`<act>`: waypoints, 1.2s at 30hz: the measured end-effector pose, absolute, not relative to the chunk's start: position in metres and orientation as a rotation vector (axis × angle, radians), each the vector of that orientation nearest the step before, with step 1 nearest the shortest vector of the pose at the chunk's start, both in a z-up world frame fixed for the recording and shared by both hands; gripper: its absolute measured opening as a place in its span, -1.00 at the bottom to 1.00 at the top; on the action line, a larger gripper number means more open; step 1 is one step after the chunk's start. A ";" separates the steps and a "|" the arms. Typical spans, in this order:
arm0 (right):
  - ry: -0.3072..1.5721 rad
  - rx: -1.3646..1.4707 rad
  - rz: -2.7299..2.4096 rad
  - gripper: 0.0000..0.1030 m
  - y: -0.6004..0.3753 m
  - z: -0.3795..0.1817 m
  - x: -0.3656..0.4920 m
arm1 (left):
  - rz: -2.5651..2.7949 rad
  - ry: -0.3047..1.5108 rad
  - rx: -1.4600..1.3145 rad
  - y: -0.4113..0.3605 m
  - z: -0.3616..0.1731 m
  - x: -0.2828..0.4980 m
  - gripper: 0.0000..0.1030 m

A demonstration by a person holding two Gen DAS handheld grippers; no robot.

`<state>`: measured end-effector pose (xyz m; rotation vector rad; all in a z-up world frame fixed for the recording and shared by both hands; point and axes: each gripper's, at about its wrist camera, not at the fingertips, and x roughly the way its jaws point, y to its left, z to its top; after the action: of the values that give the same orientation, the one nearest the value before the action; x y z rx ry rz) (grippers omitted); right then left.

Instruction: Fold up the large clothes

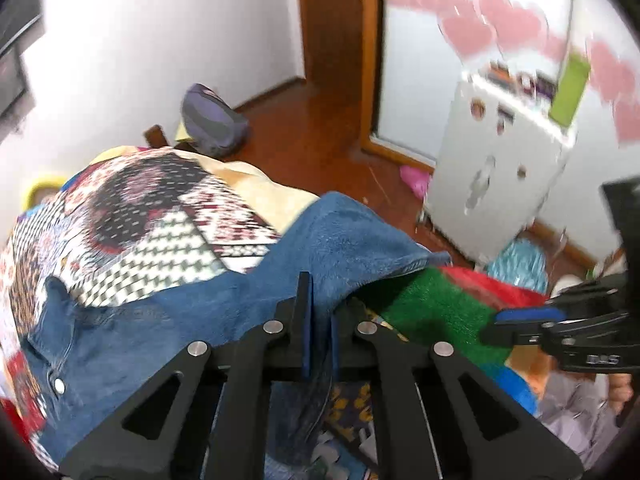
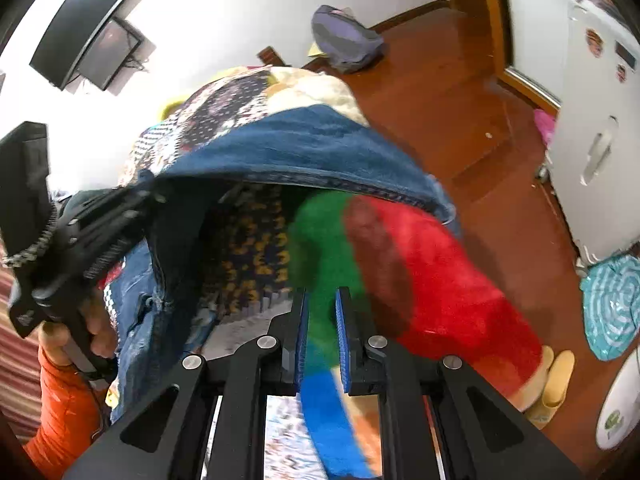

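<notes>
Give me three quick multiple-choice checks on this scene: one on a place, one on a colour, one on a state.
1. Where does the purple bag lie?
A. on the bed
B. on the wooden floor by the white wall
C. on top of the fridge

2. What colour is the denim garment?
A. blue
B. yellow
C. white

3. How do the left tongs stand?
A. wide open, nothing between them
B. shut on a red blanket
C. shut on the denim garment

Answers:
1 B: the bag sits on the red-brown boards at the foot of the wall.
2 A: the cloth is blue throughout, with a metal button.
3 C: the denim fold runs up between the closed pads.
</notes>
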<state>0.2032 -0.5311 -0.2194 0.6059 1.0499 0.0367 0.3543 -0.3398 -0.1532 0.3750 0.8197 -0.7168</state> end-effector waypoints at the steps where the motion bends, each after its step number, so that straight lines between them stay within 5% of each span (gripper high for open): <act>1: 1.047 0.598 0.047 -0.84 -0.527 -0.217 0.205 | -0.717 0.822 0.345 -0.327 -0.149 0.356 -0.89; 4: 1.033 0.556 0.099 -0.84 -0.506 -0.206 0.215 | -0.666 0.796 0.283 -0.284 -0.137 0.353 -1.00; 14: 0.994 0.363 0.156 -0.84 -0.438 -0.170 0.253 | -0.471 0.827 0.214 -0.162 -0.136 0.370 -0.92; 19: 0.996 0.164 0.148 -0.84 -0.410 -0.160 0.300 | -0.372 0.890 0.226 -0.126 -0.170 0.380 0.15; 26: 1.299 -0.271 0.000 -0.84 -0.396 -0.266 0.372 | -0.333 1.098 0.201 -0.095 -0.251 0.393 0.16; 36: 1.220 -0.418 -0.106 -0.84 -0.411 -0.273 0.361 | -0.339 1.057 0.214 -0.091 -0.264 0.380 0.21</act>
<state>0.3613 -0.4111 -0.2730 -0.4184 1.2200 -0.1061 0.3802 -0.0910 -0.2644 0.2141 1.0575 -0.3386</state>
